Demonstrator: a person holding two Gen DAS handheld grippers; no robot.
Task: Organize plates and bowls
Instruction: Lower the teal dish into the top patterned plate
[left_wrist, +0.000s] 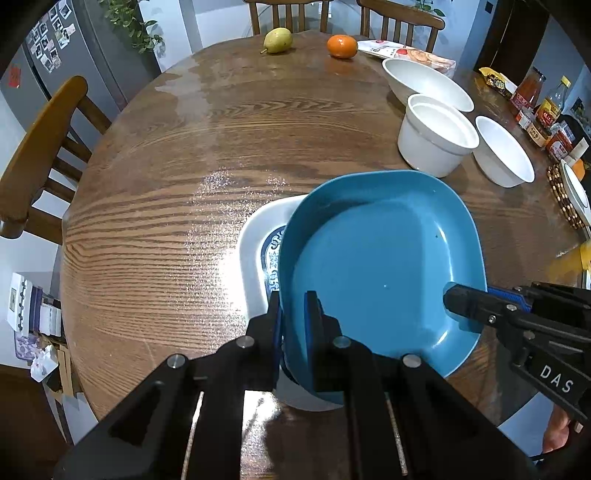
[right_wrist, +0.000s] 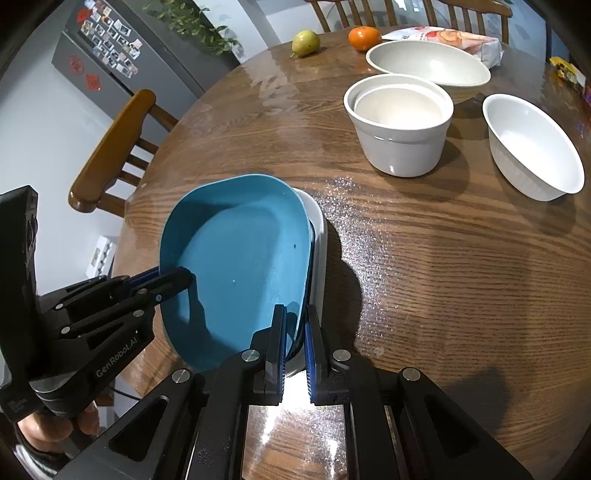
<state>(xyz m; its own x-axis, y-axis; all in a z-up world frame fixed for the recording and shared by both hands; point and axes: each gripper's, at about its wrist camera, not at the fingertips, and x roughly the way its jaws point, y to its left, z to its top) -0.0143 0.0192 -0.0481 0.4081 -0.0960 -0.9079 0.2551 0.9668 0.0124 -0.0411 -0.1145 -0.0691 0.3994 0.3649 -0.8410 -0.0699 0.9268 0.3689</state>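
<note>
A blue squarish plate (left_wrist: 380, 258) (right_wrist: 240, 258) hangs slightly tilted over a white plate with a blue pattern (left_wrist: 258, 236) (right_wrist: 319, 236) on the wooden table (left_wrist: 166, 166). Whether the two plates touch I cannot tell. My left gripper (left_wrist: 293, 299) (right_wrist: 181, 277) is shut on the blue plate's left rim. My right gripper (right_wrist: 295, 312) (left_wrist: 454, 295) is shut on its right rim. Further back stand a wide white bowl (left_wrist: 424, 83) (right_wrist: 428, 64), two nested straight-sided white bowls (left_wrist: 436, 136) (right_wrist: 399, 125) and a ribbed white bowl (left_wrist: 504, 151) (right_wrist: 532, 147).
A pear (left_wrist: 277, 40), an orange (left_wrist: 342, 46) and a snack bag (left_wrist: 406, 53) lie at the table's far edge. Bottles and jars (left_wrist: 543, 110) crowd the right side beside a dish on a beaded mat (left_wrist: 569, 195). Wooden chairs (left_wrist: 44, 147) ring the table; a fridge (left_wrist: 66, 55) stands behind.
</note>
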